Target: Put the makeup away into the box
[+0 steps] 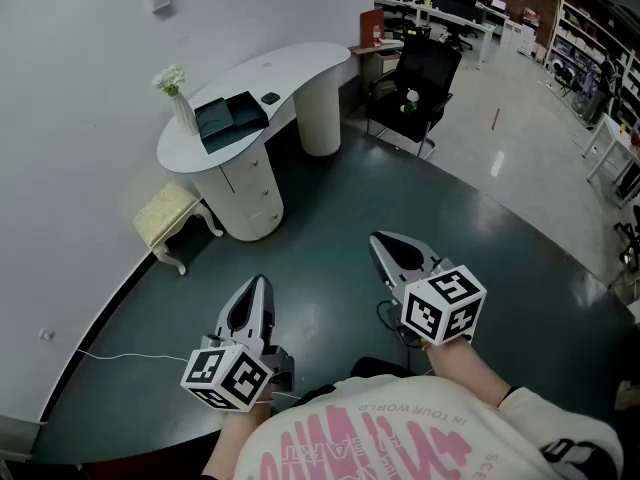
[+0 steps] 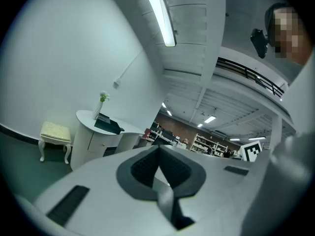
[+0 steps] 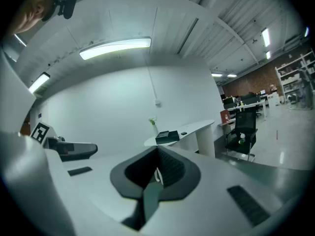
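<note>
Bright overhead strip light (image 2: 160, 14), fisheye-warped dark edges

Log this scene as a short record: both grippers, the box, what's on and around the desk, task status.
left gripper: fingers shut, nothing held
right gripper: fingers shut, nothing held
box: dark, on the white desk, next to the vase
small dark item: on the desk beside the box, too small to identify
stool: cream, on the floor by the desk
chair: black, beyond the desk
task: not begun, both grippers well short of the desk
</note>
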Motion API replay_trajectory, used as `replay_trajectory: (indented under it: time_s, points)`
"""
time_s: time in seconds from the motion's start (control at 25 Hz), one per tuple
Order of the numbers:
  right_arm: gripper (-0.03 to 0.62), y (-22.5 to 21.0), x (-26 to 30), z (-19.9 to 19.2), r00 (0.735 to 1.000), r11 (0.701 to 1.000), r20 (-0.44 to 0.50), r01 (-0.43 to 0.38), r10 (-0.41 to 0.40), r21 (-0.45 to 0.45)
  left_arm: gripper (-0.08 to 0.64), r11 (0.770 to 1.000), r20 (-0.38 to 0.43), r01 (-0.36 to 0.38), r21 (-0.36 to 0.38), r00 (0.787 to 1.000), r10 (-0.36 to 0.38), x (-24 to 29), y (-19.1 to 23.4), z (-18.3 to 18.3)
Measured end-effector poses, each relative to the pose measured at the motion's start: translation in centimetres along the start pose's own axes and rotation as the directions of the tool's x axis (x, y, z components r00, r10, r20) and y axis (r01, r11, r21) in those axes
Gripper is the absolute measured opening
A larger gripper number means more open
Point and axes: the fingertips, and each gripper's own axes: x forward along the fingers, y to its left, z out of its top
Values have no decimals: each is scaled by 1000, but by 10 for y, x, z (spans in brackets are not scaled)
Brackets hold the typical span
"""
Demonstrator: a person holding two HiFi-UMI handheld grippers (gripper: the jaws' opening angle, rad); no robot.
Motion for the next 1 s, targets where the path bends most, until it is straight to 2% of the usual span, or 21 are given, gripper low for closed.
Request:
replay_trajectory:
  time_s: [0.28,0.56,0.8,1.0]
  points:
    - [-2,-3,11,-5,1000,1000,-25,-1,1,-4,5,1000,-8,4,-5,1000,-4,8,7,-4]
    - [0,-23,63,-7,999,998,-32,-28,30,57,5,1000,-22,-5,-16,1000,5,52,33,1]
    - [0,-52,122,23,998,999,-41,-48,49,15,4,1000,-15,-6,1,1000,6,112,46,22]
    - [0,-77,160,55,997,997,-21,-75,75,7,5,999,-4,29,-18,1000,-29,162,46,45]
